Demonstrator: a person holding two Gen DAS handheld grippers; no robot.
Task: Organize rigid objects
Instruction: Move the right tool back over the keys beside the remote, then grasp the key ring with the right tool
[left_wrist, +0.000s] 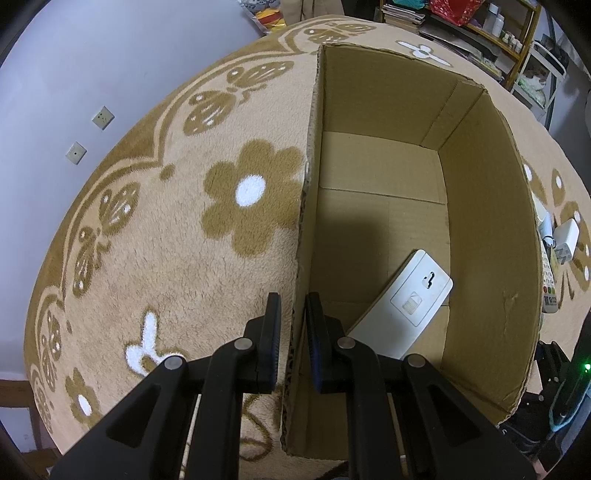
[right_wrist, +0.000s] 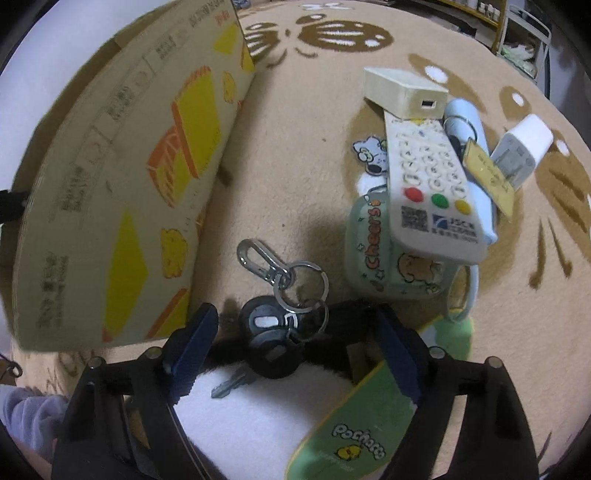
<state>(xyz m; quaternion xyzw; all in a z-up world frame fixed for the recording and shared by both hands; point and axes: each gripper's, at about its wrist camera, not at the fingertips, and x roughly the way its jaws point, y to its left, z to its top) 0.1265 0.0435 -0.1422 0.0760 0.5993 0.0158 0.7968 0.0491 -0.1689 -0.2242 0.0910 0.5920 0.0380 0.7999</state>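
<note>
An open cardboard box (left_wrist: 491, 206) stands on a beige flowered carpet. My left gripper (left_wrist: 293, 301) is shut on the top edge of the box's left wall, one finger outside and one inside. A flat white device (left_wrist: 402, 306) lies on the box floor. In the right wrist view, a key bunch with a black fob (right_wrist: 267, 332), steel rings and a carabiner lies on the carpet. My right gripper (right_wrist: 295, 314) stands open just above it, with the fob between the fingers (right_wrist: 194, 343) and neither pad touching it.
To the right lies a pile: a white remote (right_wrist: 432, 184), a cream box (right_wrist: 402, 92), a green "cheers" case (right_wrist: 384, 254), a white charger (right_wrist: 521, 151), a yellow card (right_wrist: 487, 173). A green Pochacco card (right_wrist: 354, 435) lies under the right finger. The box's printed outer wall (right_wrist: 129, 184) stands close on the left.
</note>
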